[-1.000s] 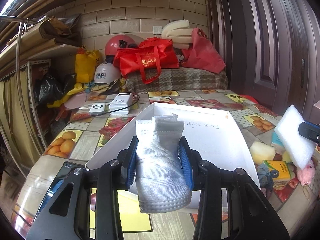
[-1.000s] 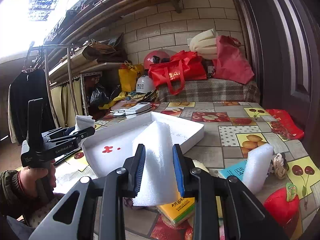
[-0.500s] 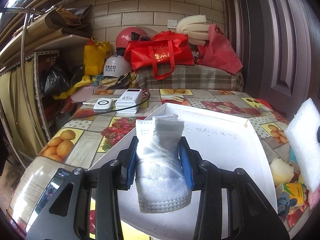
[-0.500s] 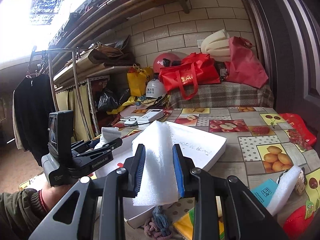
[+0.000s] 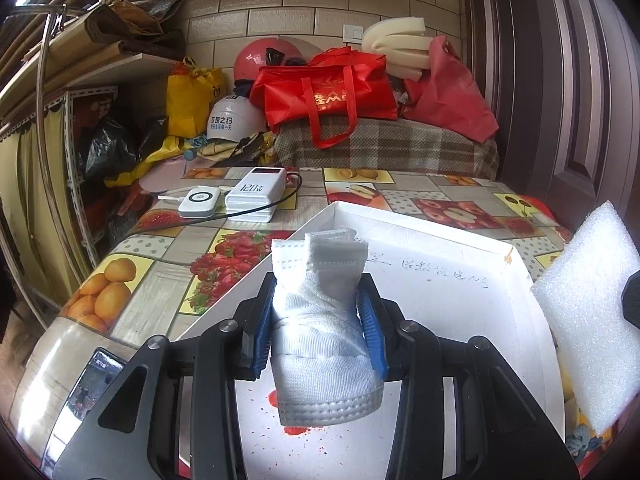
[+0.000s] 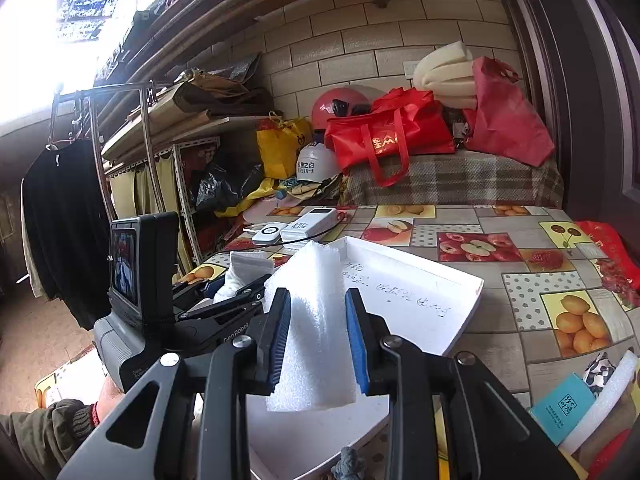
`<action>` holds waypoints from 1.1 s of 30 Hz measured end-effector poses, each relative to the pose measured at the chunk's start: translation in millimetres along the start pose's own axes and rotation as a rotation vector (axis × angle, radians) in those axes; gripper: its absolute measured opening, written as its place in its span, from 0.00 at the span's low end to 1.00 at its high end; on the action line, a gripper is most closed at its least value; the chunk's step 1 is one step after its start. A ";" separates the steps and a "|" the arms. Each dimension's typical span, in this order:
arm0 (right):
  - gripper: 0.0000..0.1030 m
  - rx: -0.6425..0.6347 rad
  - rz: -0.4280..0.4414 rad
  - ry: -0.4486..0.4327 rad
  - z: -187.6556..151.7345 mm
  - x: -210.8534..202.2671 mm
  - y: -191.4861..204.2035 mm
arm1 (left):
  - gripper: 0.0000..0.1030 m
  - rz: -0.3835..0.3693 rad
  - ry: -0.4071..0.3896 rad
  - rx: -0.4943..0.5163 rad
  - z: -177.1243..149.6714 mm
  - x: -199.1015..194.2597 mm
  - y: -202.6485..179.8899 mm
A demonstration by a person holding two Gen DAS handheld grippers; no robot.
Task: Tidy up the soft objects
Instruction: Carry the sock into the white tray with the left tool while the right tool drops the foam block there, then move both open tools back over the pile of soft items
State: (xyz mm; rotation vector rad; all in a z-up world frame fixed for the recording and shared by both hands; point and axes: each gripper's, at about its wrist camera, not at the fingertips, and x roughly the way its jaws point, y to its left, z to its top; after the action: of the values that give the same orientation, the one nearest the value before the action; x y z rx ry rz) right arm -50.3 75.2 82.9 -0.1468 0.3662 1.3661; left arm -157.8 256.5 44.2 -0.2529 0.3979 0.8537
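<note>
— Both grippers nearer the box (image 5: 516,264) now, over its floor. Left gripper (image 5: 320,332) pinching the mask (image 5: 320,320); right gripper (image 6: 318,332) pinching the foam (image 6: 316,320).
— Best lowered close to the floor, apart, then released gently.

Cluttered storage corner of a home, perhaps an entryway. Straight ahead, a tiled brick-pattern wall (image 5: 280,12); below it a plaid-covered bench (image 5: 384,148) piled with a red tote bag (image 5: 328,96), foam sheets (image 5: 396,46) and helmets (image 5: 232,122). Off to the left, metal shelving (image 6: 176,168) with curtains, cardboard on top, a dark garment (image 6: 64,220) hanging. To the right, a dark panelled door (image 5: 560,80). Directly below, a table under a fruit-print oilcloth (image 5: 132,280).
</note>
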 end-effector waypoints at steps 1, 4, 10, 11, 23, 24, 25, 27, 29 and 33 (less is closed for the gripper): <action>0.26 0.000 -0.002 0.005 0.3 2.8 1.0 | 0.38 -0.002 0.004 -0.004 0.4 1.4 1.0; 0.26 0.003 -0.008 0.025 0.9 11.2 0.9 | 0.38 -0.016 0.017 -0.020 1.7 5.2 4.8; 0.26 -0.003 -0.028 0.072 2.3 31.1 1.3 | 0.38 -0.024 0.022 -0.031 2.7 7.0 7.4; 0.26 -0.004 -0.032 0.077 2.9 34.1 1.5 | 0.38 -0.024 0.020 -0.030 2.7 7.0 7.5; 0.99 0.002 -0.051 0.041 -0.1 29.6 3.0 | 0.99 0.004 -0.021 -0.066 2.1 -0.2 16.2; 0.99 0.005 -0.054 0.037 1.9 27.9 2.7 | 1.00 0.005 -0.028 -0.067 1.9 -1.8 16.5; 0.99 0.009 -0.057 0.027 2.4 24.8 2.3 | 1.00 0.006 -0.036 -0.067 1.6 -3.4 16.5; 1.00 0.016 -0.064 0.007 3.0 17.8 1.0 | 1.00 0.005 -0.050 -0.062 1.1 -6.3 15.7; 0.99 0.015 -0.083 -0.013 3.0 9.5 -0.3 | 1.00 -0.002 -0.063 -0.054 0.9 -8.8 14.1; 0.99 0.041 -0.156 -0.085 3.8 -13.3 -7.6 | 1.00 -0.004 -0.083 -0.040 0.3 -12.8 11.0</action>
State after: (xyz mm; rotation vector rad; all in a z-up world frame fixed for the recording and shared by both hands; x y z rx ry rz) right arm -44.4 62.4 90.1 -0.0811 0.3055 1.2060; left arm -173.7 254.9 49.4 -0.2539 0.3036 0.8662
